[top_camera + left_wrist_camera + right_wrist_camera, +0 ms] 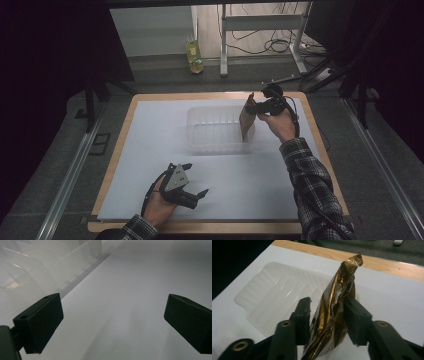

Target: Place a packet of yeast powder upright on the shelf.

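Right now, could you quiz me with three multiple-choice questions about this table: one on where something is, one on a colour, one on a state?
1. Where is the crinkled wrapper?
A. in the left claw
B. between the right claw's jaws, at the clear tray
C. on the floor
2. What colour is it?
A. gold
B. blue
C. red
3. The left claw is:
A. open and empty
B. shut on a cup
C. shut on the tray
Answers: B, the right gripper view shows it between those jaws; A, the foil shines gold; A, its jaws stand wide apart over the white sheet.
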Action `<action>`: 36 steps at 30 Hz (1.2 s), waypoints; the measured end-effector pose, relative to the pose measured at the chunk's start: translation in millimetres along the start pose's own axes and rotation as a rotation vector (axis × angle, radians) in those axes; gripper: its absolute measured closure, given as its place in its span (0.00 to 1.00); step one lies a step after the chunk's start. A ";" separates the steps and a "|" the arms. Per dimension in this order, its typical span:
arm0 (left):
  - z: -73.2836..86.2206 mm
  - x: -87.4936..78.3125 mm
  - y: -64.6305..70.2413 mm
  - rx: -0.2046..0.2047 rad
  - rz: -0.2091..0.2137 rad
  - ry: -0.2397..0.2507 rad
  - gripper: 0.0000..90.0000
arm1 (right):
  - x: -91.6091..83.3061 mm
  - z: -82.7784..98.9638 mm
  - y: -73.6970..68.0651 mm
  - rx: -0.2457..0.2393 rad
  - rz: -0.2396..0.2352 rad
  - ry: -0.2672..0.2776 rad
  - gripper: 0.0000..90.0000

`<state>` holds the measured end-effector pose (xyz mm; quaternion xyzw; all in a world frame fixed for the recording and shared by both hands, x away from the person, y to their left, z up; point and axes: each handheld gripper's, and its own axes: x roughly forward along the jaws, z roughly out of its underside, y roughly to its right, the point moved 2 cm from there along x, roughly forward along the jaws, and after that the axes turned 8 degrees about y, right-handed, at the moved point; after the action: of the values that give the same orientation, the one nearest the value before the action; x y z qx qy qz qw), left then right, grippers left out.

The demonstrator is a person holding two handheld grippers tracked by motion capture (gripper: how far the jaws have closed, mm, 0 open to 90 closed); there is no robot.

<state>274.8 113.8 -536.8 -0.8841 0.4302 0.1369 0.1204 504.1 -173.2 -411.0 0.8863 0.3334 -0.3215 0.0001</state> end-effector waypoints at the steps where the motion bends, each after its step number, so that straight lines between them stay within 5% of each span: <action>1: -0.2 -0.5 -0.5 0.001 0.003 0.002 0.02 | -0.8 0.3 -0.4 -0.011 0.008 0.006 0.57; 7: -1.2 -2.1 -1.1 -0.025 0.021 0.032 0.02 | -5.3 2.7 -3.4 -0.060 0.017 0.027 0.45; 13: 3.1 -1.9 -3.7 -0.085 0.074 -0.004 0.00 | -8.5 7.3 -9.5 -0.111 0.016 0.034 0.40; 21: 4.7 -7.4 -10.9 -0.112 0.032 -0.026 0.00 | -13.9 12.9 -19.0 -0.186 0.022 0.044 0.32; 36: 6.7 -19.9 -22.7 -0.132 -0.026 -0.023 0.00 | -27.5 30.0 -33.3 -0.256 -0.018 0.082 0.18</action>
<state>280.0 144.2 -534.0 -0.8940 0.4074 0.1733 0.0686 451.7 -170.0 -412.1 0.8883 0.3794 -0.2399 0.0969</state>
